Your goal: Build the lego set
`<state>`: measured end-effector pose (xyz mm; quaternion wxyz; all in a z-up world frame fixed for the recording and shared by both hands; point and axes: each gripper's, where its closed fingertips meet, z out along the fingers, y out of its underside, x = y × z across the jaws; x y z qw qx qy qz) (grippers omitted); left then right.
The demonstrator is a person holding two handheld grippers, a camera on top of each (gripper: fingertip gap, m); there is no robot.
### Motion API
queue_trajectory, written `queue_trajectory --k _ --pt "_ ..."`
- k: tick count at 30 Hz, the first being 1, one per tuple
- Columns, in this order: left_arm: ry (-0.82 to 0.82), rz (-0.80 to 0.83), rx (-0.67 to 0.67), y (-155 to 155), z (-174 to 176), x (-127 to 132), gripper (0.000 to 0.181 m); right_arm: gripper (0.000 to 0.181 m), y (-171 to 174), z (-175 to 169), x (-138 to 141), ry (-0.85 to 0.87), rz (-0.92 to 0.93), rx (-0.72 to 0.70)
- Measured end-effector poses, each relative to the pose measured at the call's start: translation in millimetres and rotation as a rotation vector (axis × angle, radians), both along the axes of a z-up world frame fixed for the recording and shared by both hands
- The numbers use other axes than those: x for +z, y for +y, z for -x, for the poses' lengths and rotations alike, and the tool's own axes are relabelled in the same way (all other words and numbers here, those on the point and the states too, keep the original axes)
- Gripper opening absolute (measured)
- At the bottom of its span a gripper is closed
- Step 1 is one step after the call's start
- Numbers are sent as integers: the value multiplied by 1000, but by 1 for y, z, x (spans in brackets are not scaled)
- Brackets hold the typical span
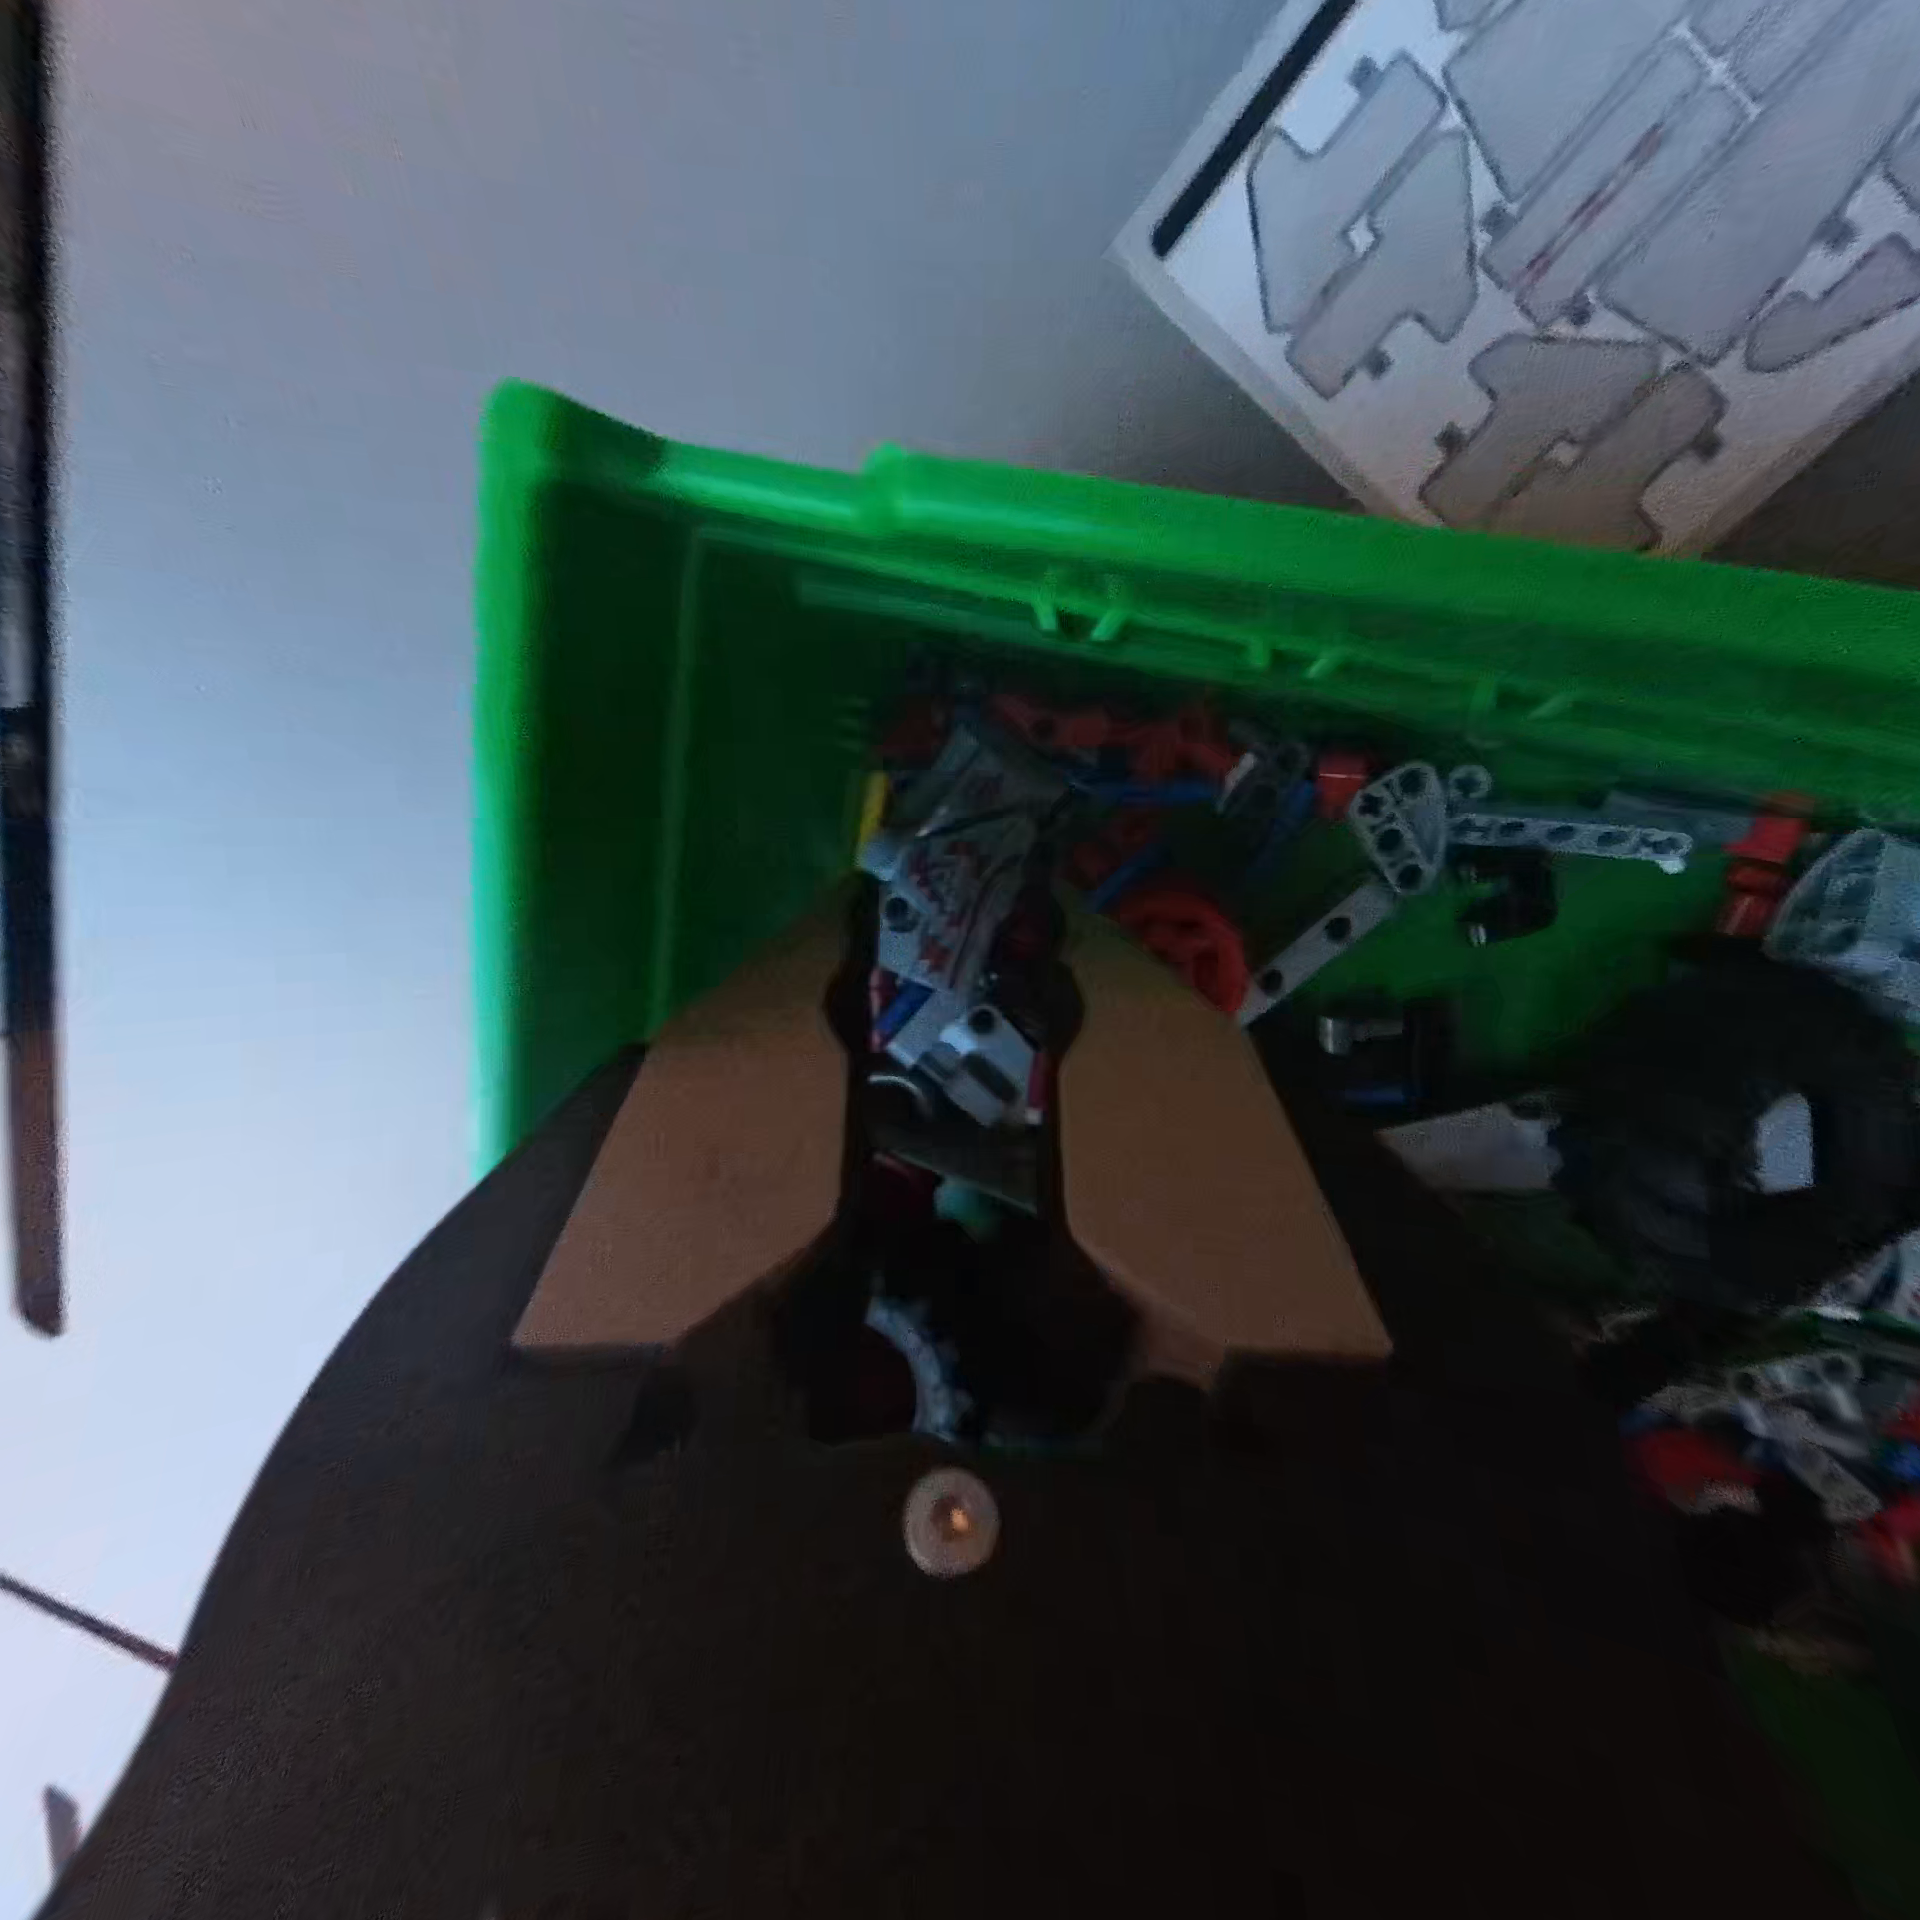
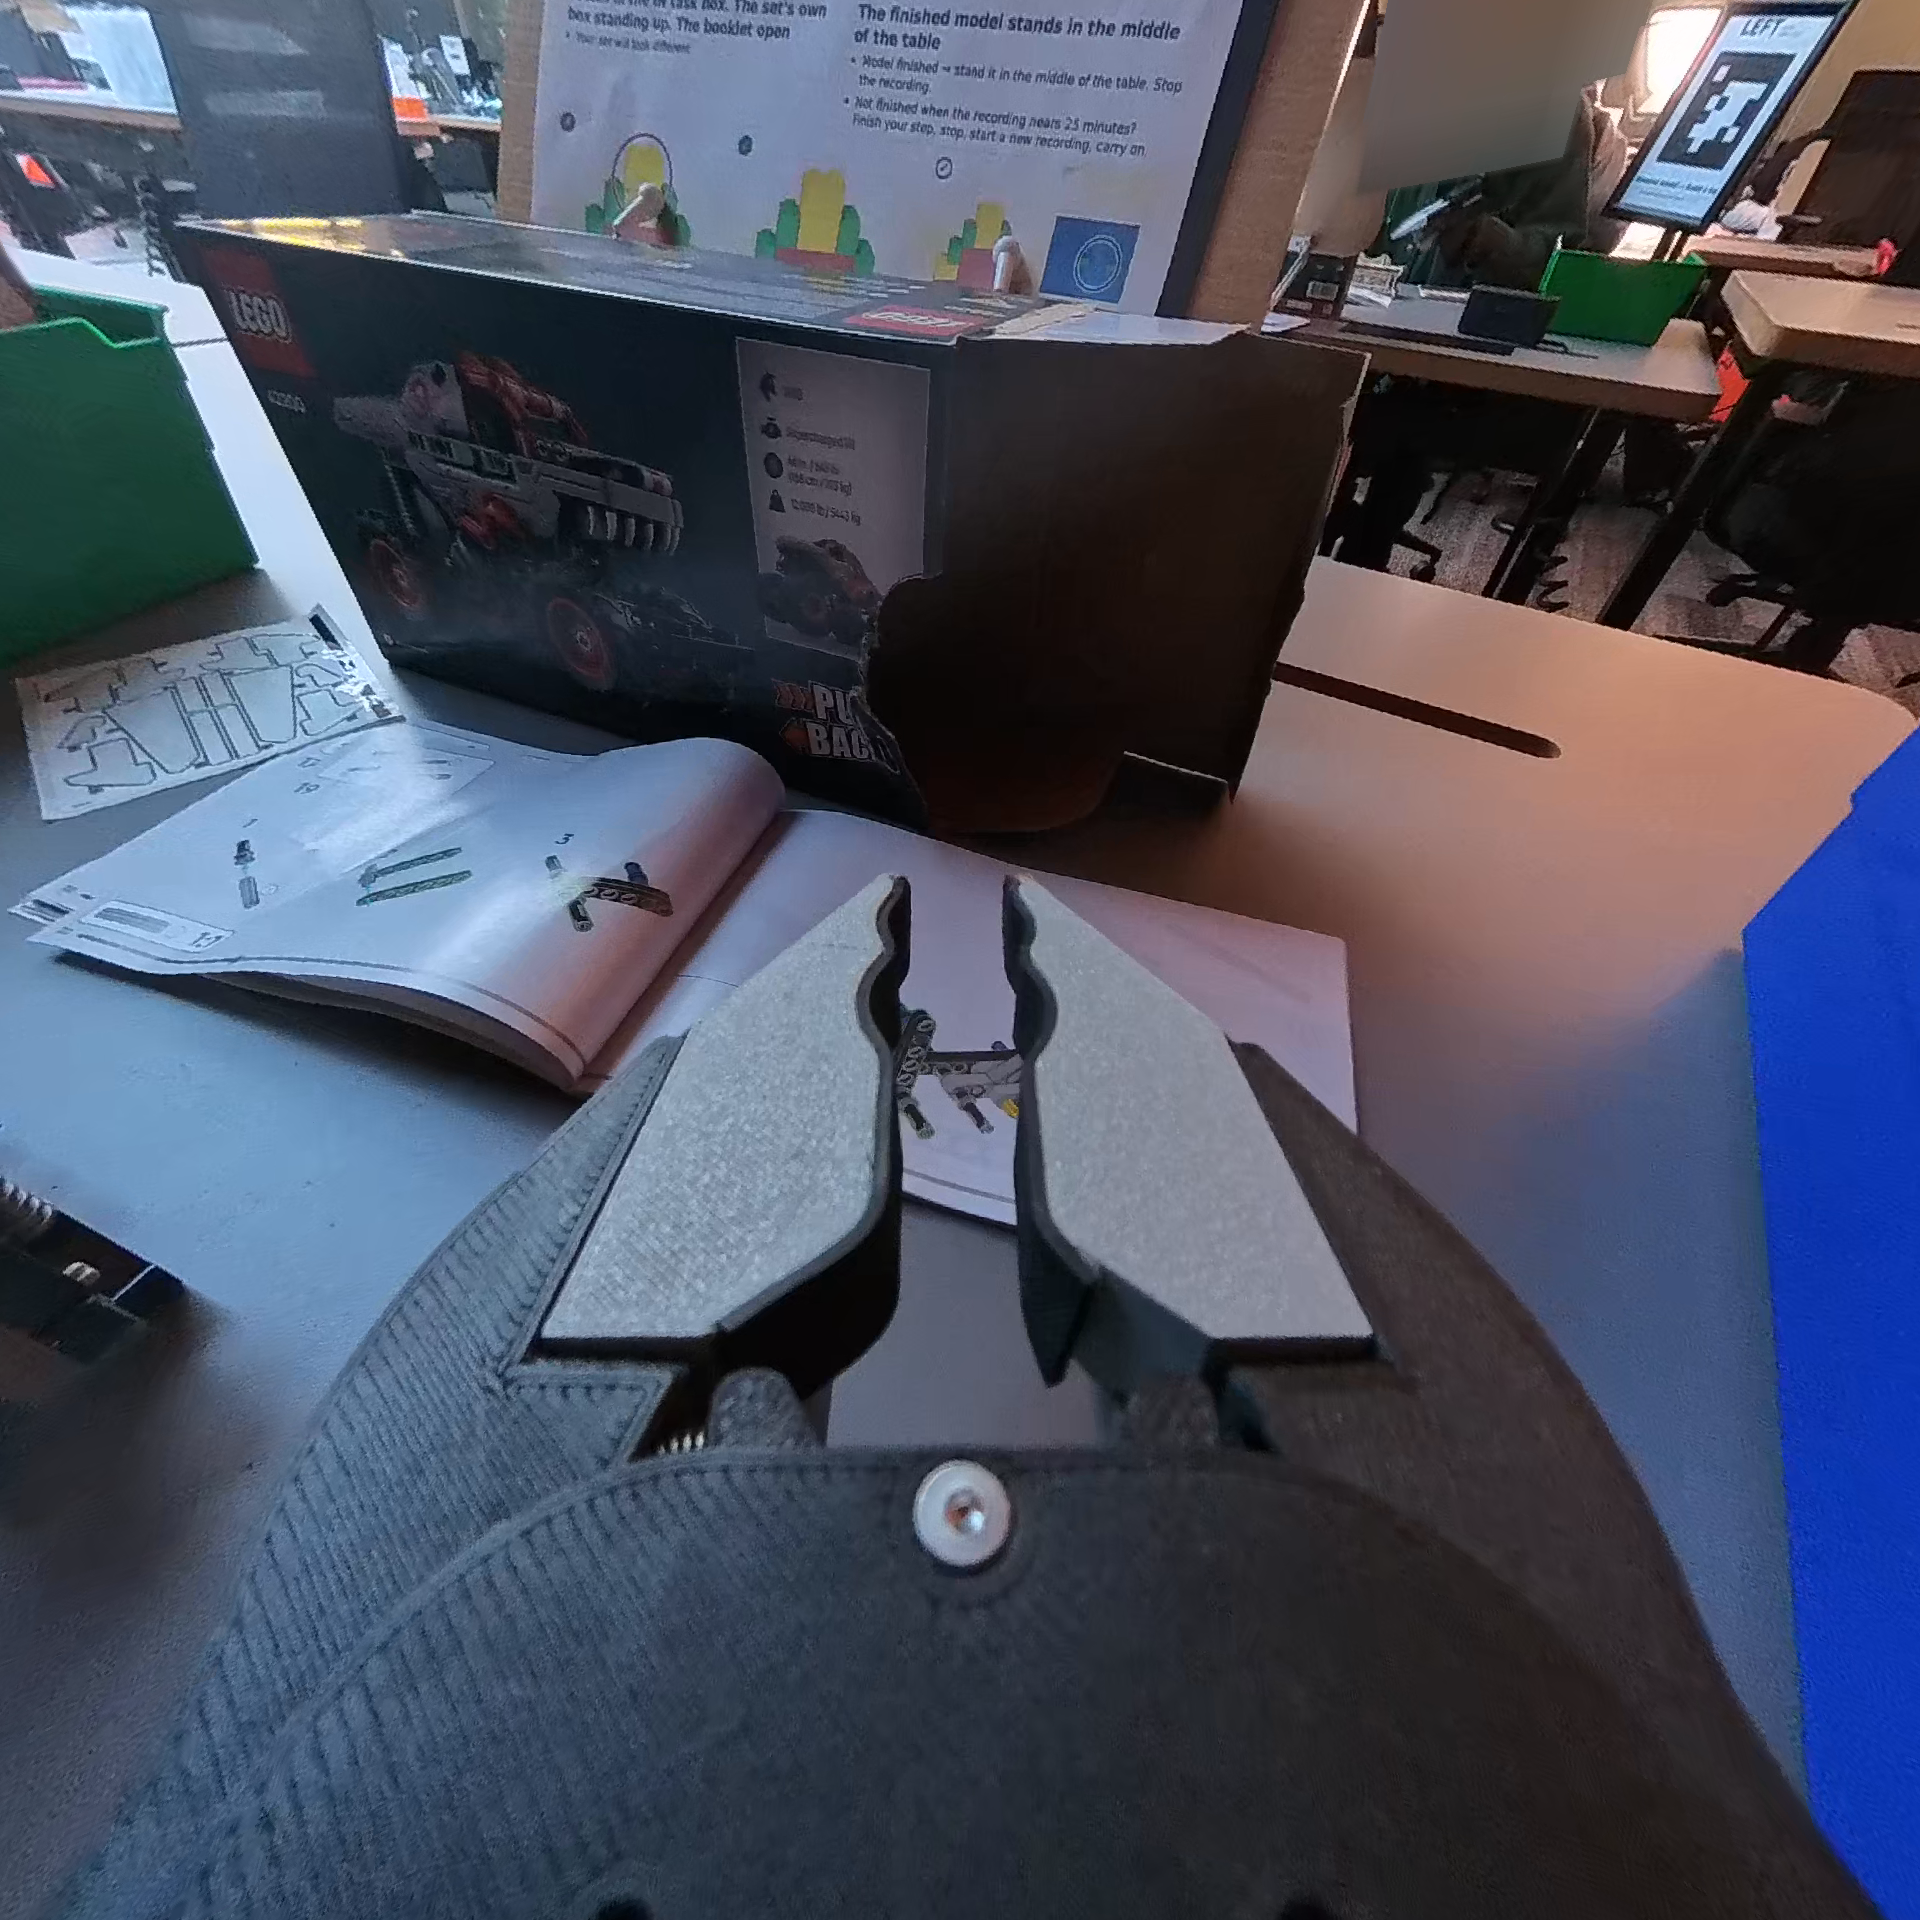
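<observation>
My left gripper (image 1: 961, 914) is open and points down into a green bin (image 1: 1143, 540) holding several loose lego pieces (image 1: 1174, 831), red, grey, blue and black. Its tan fingers (image 1: 727, 1143) hang over the pile near the bin's left wall, and I see nothing gripped between them. My right gripper (image 2: 953, 888) is open with a narrow gap and empty, just above the right page of the open instruction booklet (image 2: 468, 894) on the table. The dark lego box (image 2: 623, 468) stands behind the booklet.
A sticker sheet (image 2: 187, 707) lies left of the booklet and also shows beyond the bin (image 1: 1558, 260). The green bin (image 2: 94, 468) is at the far left. A blue object (image 2: 1839, 1143) stands close on the right. A black tyre (image 1: 1714, 1122) lies in the bin.
</observation>
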<state>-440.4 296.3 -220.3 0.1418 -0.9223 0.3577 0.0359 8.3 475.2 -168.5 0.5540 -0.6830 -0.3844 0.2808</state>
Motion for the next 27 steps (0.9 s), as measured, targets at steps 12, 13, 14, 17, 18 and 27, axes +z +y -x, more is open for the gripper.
queue_trajectory --k 12,13,14,17,18,27 --pt "-201 406 -66 -81 -11 -3 11 13 -3 3 1 26 24 33" --pt "-198 387 -47 -81 -9 -2 12 13 -3 3 1 26 26 36" --pt "-245 379 -39 -80 -13 2 14 12 -3 4 1 24 28 39" --pt "-346 289 9 -60 -16 17 25 12 -4 5 0 20 28 44" --pt "-341 267 24 -52 -12 19 30 11 -4 5 0 17 27 45" --pt "-33 166 -12 -13 21 -16 6 9 -5 4 0 18 26 41"
